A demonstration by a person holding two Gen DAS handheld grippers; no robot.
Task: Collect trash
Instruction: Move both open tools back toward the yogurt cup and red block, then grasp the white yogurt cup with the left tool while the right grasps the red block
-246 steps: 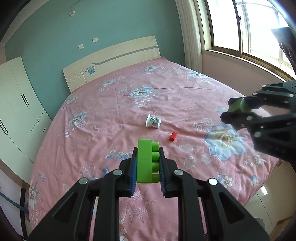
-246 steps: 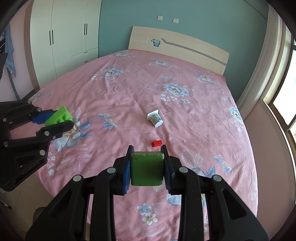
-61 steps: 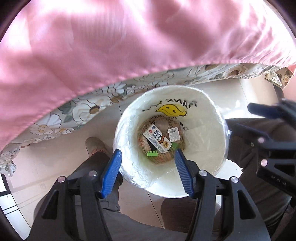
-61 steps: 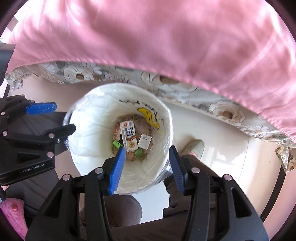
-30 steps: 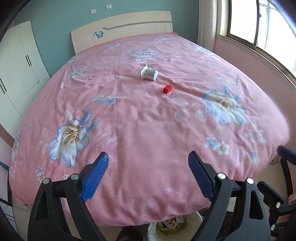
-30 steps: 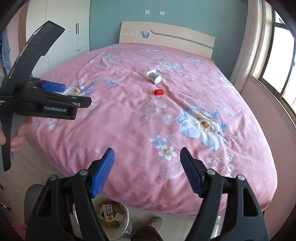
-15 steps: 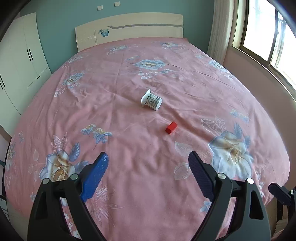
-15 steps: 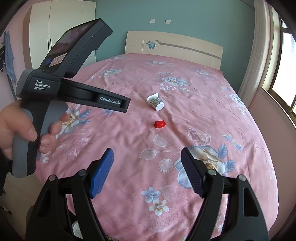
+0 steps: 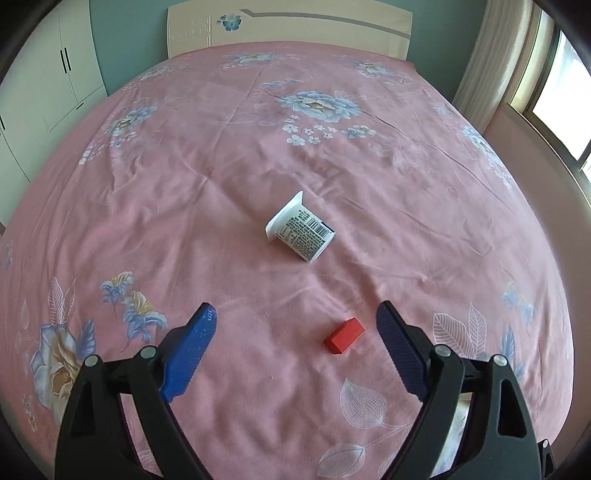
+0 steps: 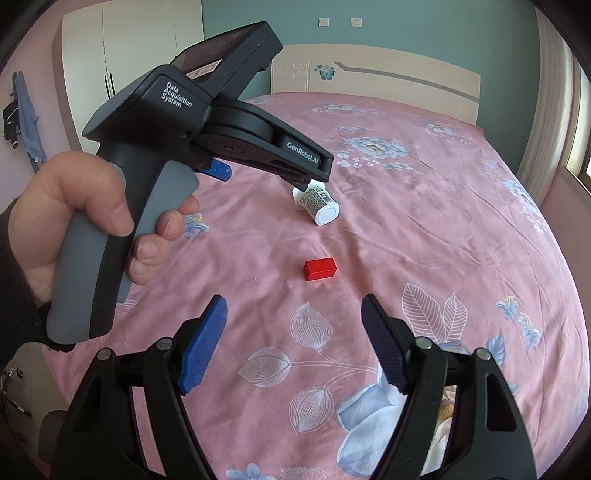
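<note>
A white yogurt cup (image 9: 300,233) lies on its side in the middle of the pink floral bed (image 9: 184,184). A small red block (image 9: 343,335) lies nearer, between the open fingers of my left gripper (image 9: 295,332), which hovers above the bed. In the right wrist view the cup (image 10: 318,203) and the red block (image 10: 320,269) lie ahead of my open, empty right gripper (image 10: 293,332). The left gripper's body (image 10: 207,122), held in a hand, fills the upper left of that view; its far tips reach next to the cup.
A cream headboard (image 9: 288,26) and teal wall stand behind the bed. White wardrobes (image 9: 40,85) are at the left, a curtain and window (image 9: 546,85) at the right. The bed's near edge (image 10: 74,354) drops off at lower left.
Both grippers dropped their green blocks into the bin beside the bed, then rose and moved forward over the bed. In the last half second the left gripper closed in on the red block and cup.
</note>
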